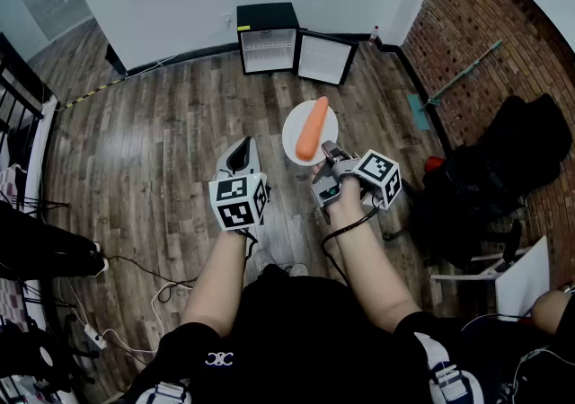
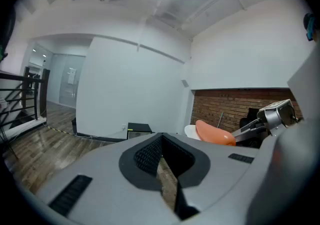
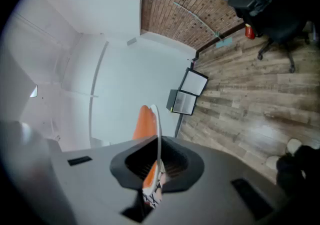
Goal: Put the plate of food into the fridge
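Note:
A white plate [image 1: 293, 133] with a long orange carrot [image 1: 313, 127] on it hangs in the air above the wood floor. My right gripper [image 1: 327, 160] is shut on the plate's near rim. In the right gripper view the plate [image 3: 158, 129] stands edge-on between the pads, with the carrot [image 3: 143, 121] on its left side. My left gripper [image 1: 241, 158] hovers to the left of the plate, shut and empty. From the left gripper view the carrot [image 2: 215, 133] shows at the right. The small black fridge [image 1: 267, 38] stands against the far wall, its door [image 1: 325, 58] swung open to the right.
A brick wall runs along the right, with a broom [image 1: 463, 73] leaning on it. Black bags and an office chair [image 1: 490, 178] crowd the right side. Cables [image 1: 135, 276] trail over the floor at the left, by a black railing [image 1: 22, 115].

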{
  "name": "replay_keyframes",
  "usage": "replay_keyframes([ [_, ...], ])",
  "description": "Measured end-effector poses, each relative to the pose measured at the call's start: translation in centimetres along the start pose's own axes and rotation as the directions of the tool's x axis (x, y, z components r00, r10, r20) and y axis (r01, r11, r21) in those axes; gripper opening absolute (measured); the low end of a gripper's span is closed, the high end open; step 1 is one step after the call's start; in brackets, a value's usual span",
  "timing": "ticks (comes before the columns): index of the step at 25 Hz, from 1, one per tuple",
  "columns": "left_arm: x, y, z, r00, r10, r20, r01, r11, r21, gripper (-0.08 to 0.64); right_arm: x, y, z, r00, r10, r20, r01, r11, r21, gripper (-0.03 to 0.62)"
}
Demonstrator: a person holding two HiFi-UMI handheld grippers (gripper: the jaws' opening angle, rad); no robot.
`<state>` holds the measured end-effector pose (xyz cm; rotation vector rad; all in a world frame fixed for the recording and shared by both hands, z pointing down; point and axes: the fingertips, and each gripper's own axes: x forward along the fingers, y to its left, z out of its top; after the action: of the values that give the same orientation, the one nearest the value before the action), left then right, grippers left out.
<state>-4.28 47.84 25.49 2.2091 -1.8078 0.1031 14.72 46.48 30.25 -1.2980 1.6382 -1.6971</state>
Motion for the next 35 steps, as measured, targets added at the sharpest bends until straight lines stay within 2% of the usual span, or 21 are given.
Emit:
replay_keyframes([
  [11, 0.2, 2.2, 0.5, 1.000, 0.000, -0.018, 0.000, 1.000, -0.025, -0.003, 1.6, 1.3, -1.4, 0.999, 0.037, -0.018, -0.037, 0.999, 0.021, 0.029],
  [17, 2.5, 3.8, 1.1, 0.999, -0.031, -0.027, 0.030, 0.999, -0.027, -0.003, 3.9, 2.2, -1.1, 1.000, 0.023, 0.012, -0.023, 1.000, 0.001, 0.029],
  [24, 4.0, 6.2, 1.5, 0.997, -0.067, -0.033, 0.067, 0.998, -0.013, -0.003, 7.1, 2.5, -1.2, 0.999, 0.028, 0.042, -0.030, 0.999, 0.034, 0.032],
  [29, 5.4, 8.7, 1.4, 0.996, -0.072, -0.050, 0.070, 0.997, -0.039, -0.003, 9.2, 2.8, -1.1, 0.998, 0.029, 0.062, -0.032, 0.998, 0.049, 0.035],
  [35, 8.2, 9.8, 0.6, 0.993, -0.082, -0.087, 0.077, 0.995, -0.056, -0.003, 11.7, 2.6, 0.1, 0.997, 0.020, 0.070, -0.025, 0.998, 0.065, 0.038],
])
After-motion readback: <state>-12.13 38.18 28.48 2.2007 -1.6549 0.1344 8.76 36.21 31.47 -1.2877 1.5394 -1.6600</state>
